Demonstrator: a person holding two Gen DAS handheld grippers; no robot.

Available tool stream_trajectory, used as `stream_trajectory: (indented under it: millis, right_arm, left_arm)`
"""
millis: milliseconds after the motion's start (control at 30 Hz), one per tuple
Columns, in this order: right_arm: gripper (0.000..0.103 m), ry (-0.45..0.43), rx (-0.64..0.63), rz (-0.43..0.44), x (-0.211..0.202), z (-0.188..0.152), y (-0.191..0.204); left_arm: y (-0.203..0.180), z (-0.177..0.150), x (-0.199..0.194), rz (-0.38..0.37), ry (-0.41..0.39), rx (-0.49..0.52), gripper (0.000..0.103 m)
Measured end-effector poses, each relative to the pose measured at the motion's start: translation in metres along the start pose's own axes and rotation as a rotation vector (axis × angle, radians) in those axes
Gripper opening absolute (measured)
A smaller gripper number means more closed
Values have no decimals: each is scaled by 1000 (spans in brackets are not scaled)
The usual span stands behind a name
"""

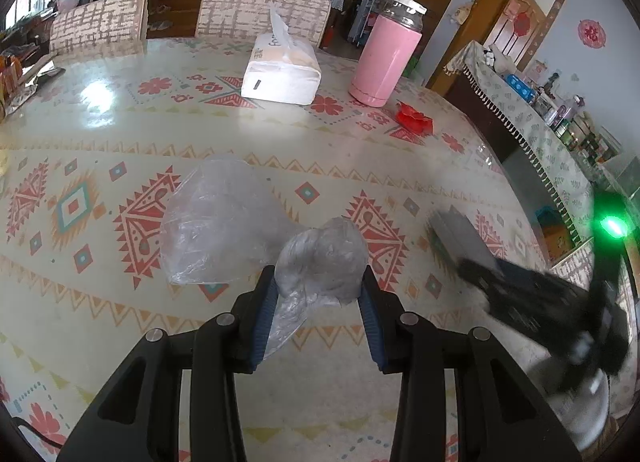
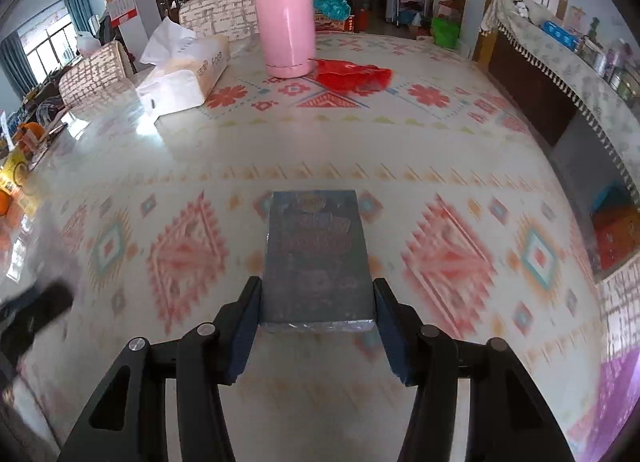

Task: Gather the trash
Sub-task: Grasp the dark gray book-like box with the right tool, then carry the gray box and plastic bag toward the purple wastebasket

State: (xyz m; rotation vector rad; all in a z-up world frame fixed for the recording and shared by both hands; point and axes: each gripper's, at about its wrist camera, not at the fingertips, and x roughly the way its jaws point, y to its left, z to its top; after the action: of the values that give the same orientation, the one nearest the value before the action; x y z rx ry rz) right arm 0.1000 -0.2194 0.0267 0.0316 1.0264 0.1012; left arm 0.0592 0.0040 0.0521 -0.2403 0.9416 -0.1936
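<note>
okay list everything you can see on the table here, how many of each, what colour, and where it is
clear plastic bag: one, translucent, near table middle, its bunched end between the left gripper's fingers
flat box: one, dark grey, between the right gripper's fingers
pink flask: one, pink with a clear lid, upright at the far side
tissue pack: one, white, left of the flask
red wrapper: one, red, crumpled beside the flask's base
table: one, cream patterned cover
chairs: two, beige, behind the table
left gripper: black, closed on the bag
right gripper: black, closed on the box

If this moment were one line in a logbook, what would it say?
left gripper: shut on clear plastic bag | right gripper: shut on dark flat box | red wrapper: on table beside pink flask
</note>
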Motion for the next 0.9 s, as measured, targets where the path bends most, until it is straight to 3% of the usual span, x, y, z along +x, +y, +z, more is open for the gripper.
stream_trajectory:
  millis: [433,900]
  right_arm:
    - [59,-90,138,46,-105,-120,-52]
    - [59,-218,309,75,-181,-191,-120]
  left_arm:
    - [-11,-7,3,-5,-2,46,38]
    - [-23,-15,12,10,6,101,38]
